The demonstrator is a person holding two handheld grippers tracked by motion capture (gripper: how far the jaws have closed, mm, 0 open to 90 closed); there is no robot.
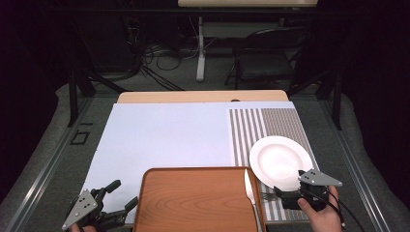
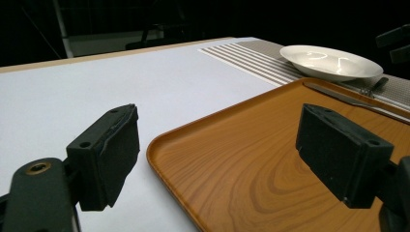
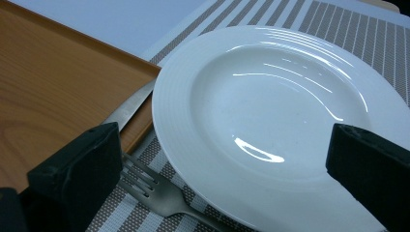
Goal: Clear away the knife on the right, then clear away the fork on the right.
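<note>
Fork [image 3: 153,189] lay flat on the striped placemat [image 1: 251,129], tines toward the tray, its handle running in under the near rim of the white plate [image 3: 270,130]. Right gripper [image 1: 290,195] hung just over the fork with jaws spread wide, nothing between the pads; fork sat free on the mat. Judged step: fork just set down beside the plate, place setting in progress. A knife [image 1: 249,189] rested along the right edge of the wooden tray [image 1: 193,203], blade partly over the rim, so the likely next move was to bring the wide right jaws over to the knife, close on its thin flat handle and lift it clear of the tray lip. Thin metal, low profile, would call for a low, square pinch.

Left gripper [image 1: 109,205] sat at the tray's left corner, jaws also wide and empty.

Fork and knife: dull brushed steel. Plate: glossy white ceramic, round, shallow well, ribbed rim. Placemat: woven, taupe and white stripes. Tray: rectangular, rounded corners, raised lip, orange-brown wood grain, smooth. Tabletop [image 1: 164,135]: matte pale sheet.
</note>
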